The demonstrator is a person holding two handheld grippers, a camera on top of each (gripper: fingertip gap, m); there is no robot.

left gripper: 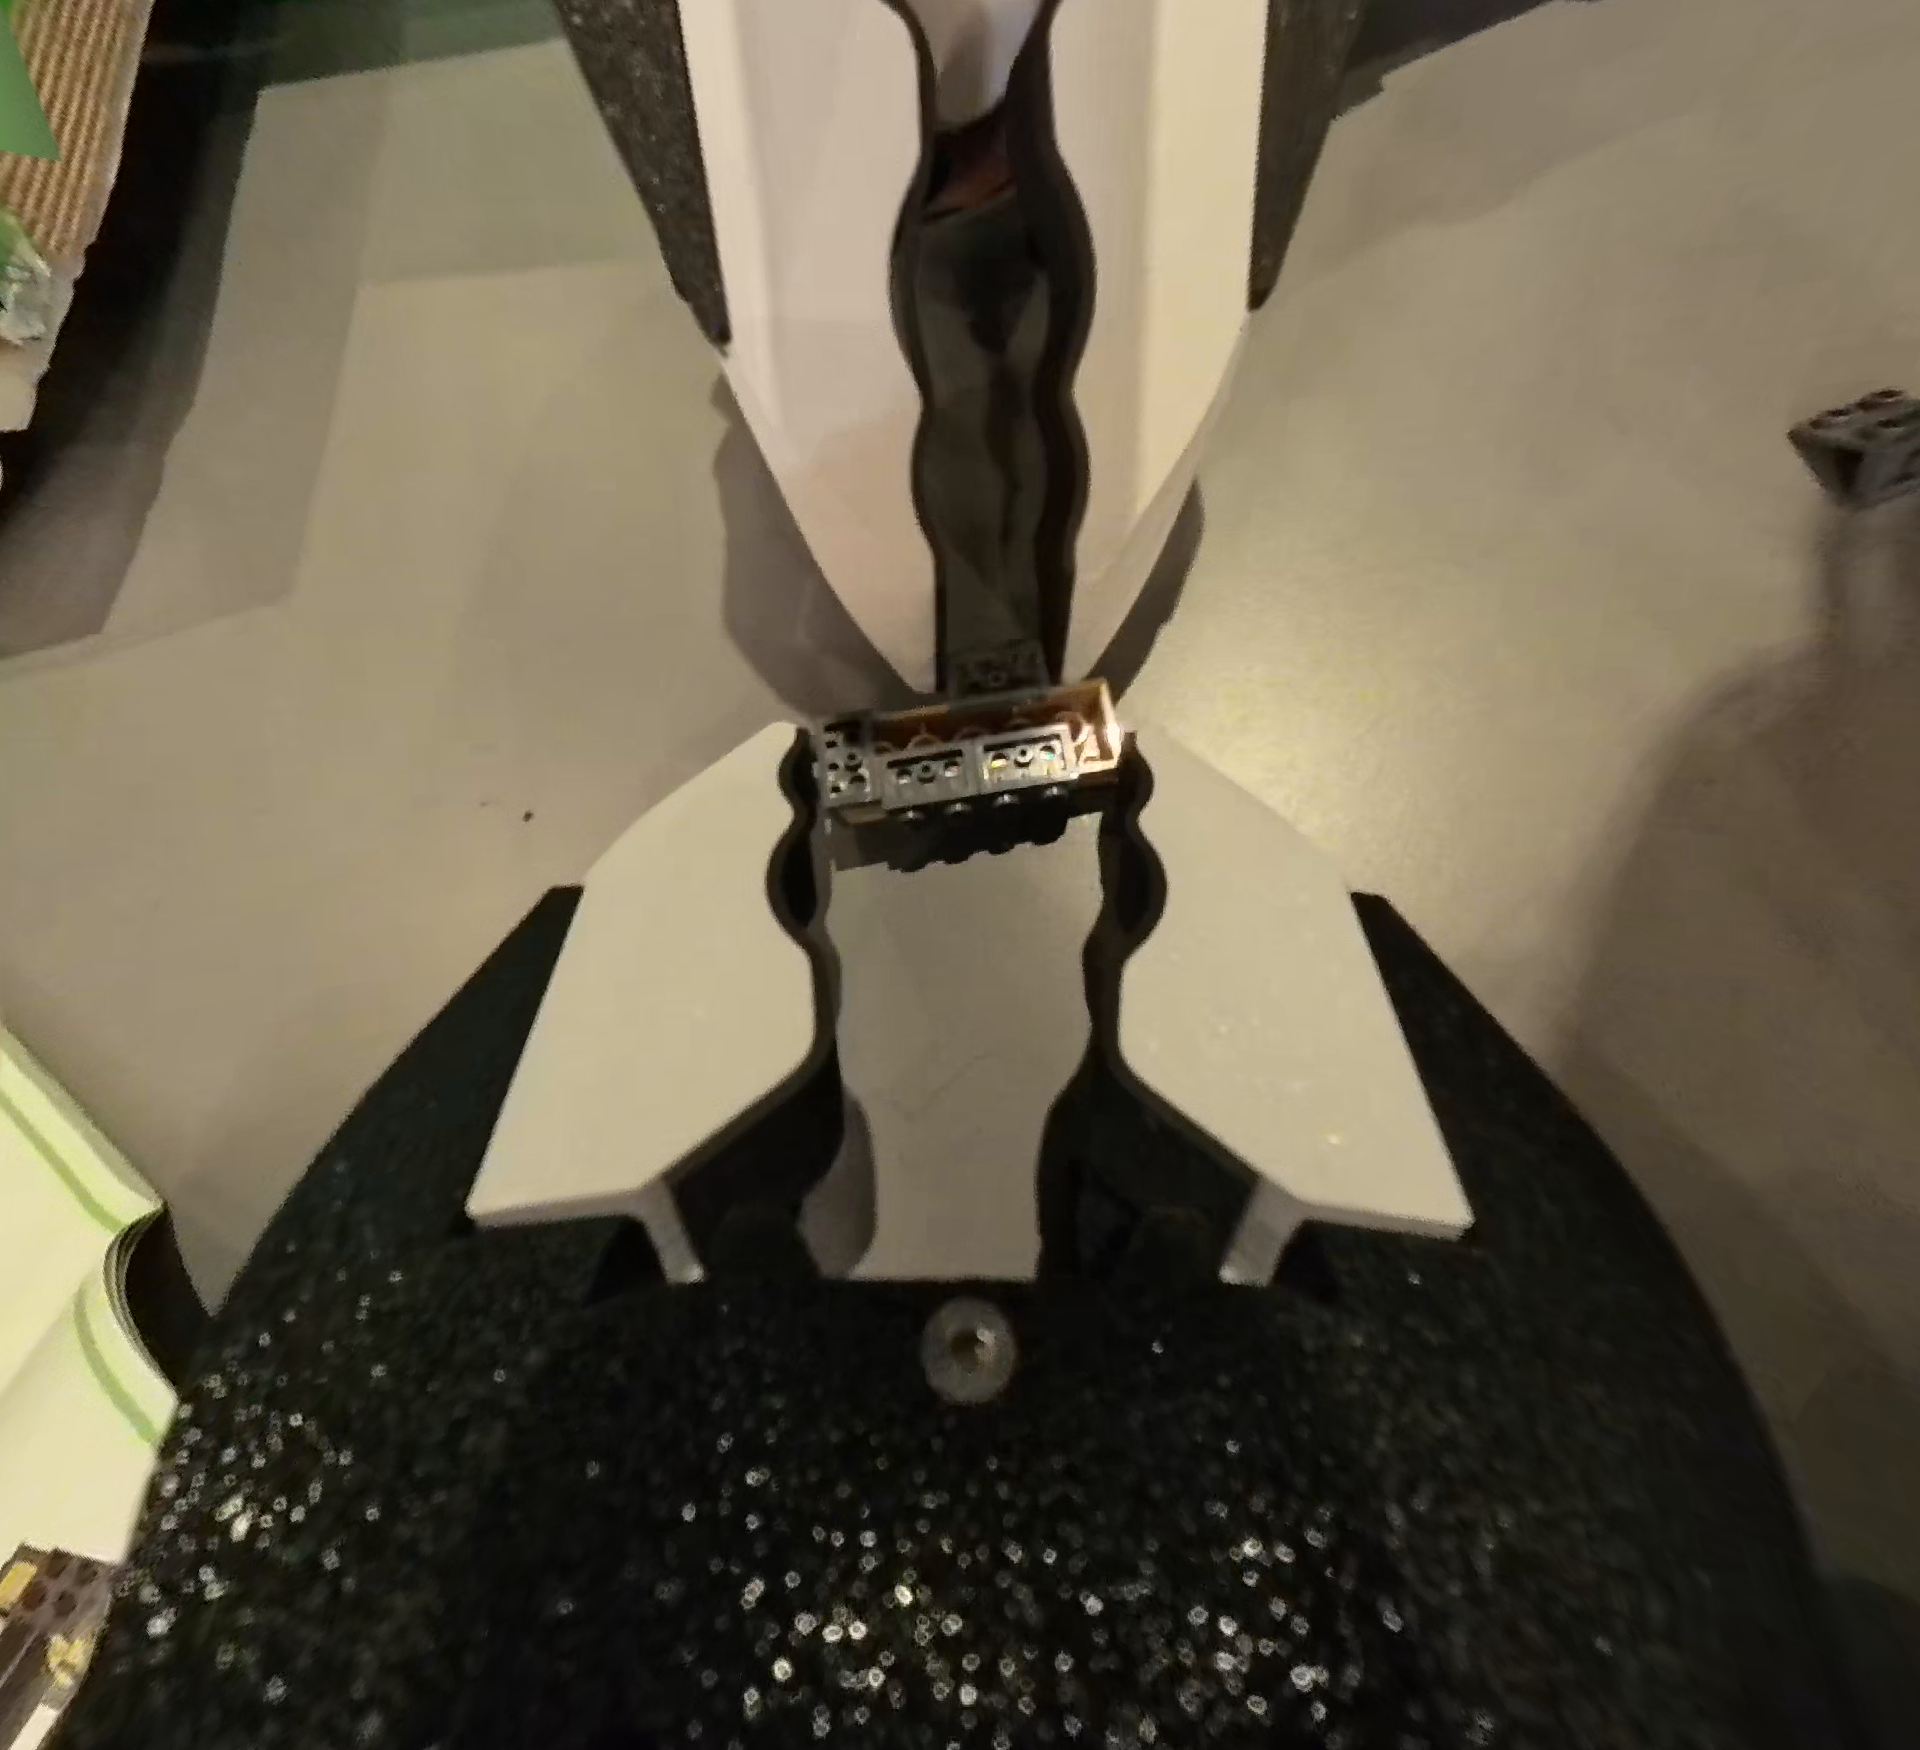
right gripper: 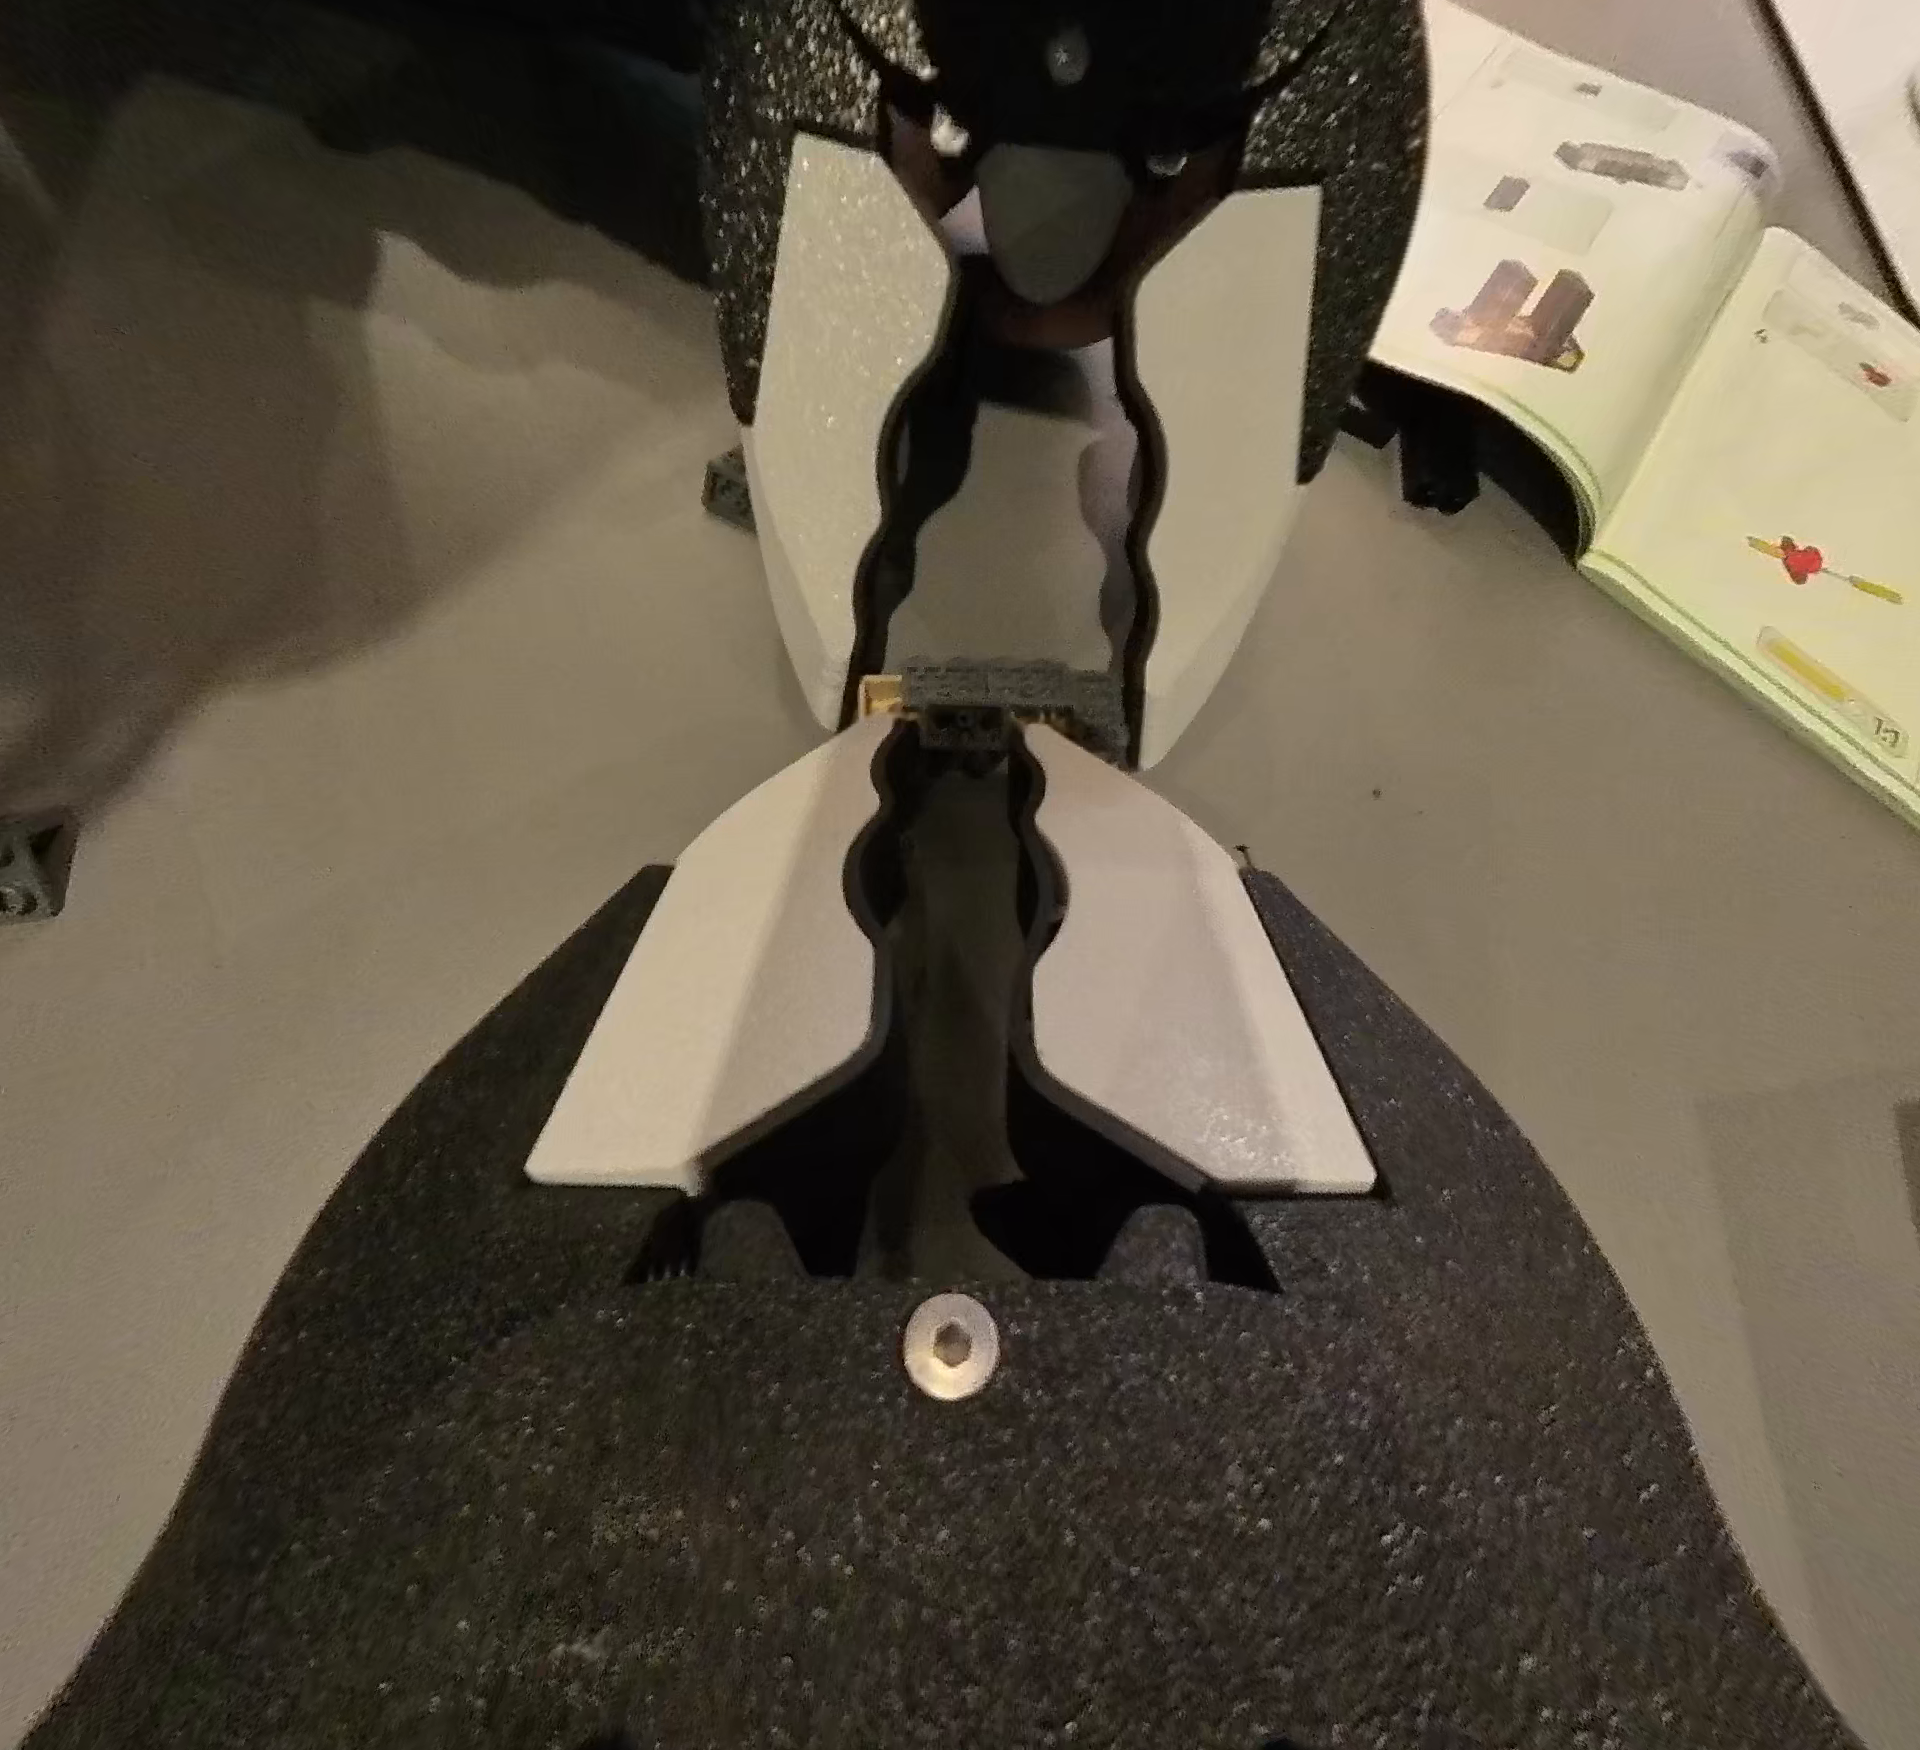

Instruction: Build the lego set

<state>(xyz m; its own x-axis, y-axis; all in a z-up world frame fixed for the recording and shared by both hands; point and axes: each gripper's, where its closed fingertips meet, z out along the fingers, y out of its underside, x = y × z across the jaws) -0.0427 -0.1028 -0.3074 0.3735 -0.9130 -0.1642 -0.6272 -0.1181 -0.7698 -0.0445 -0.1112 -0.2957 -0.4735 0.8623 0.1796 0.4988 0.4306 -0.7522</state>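
Two grippers are meeting nose to nose above the table (left gripper: pixel 364 557). Left gripper (left gripper: pixel 961 812) is clamping the small brick assembly (left gripper: pixel 966 770) across its width, steadying it; right gripper (right gripper: pixel 961 734) is pinching a dark piece (right gripper: pixel 961 724) nearly closed, apparently pressing it on.

Left gripper (left gripper: pixel 961 801) and right gripper (right gripper: pixel 971 729) sit nose to nose, tips nearly touching, each pointing straight at the other and both angled down over the surface. Left's white fingers (left gripper: pixel 686 1004) are spread part-way, with only the tips clamped on the ends of what they hold; right's fingers (right gripper: pixel 1153 973) are drawn in to a narrow gap, pinching at the very tip. No hands or sleeves of the person can be made out in either wrist view.
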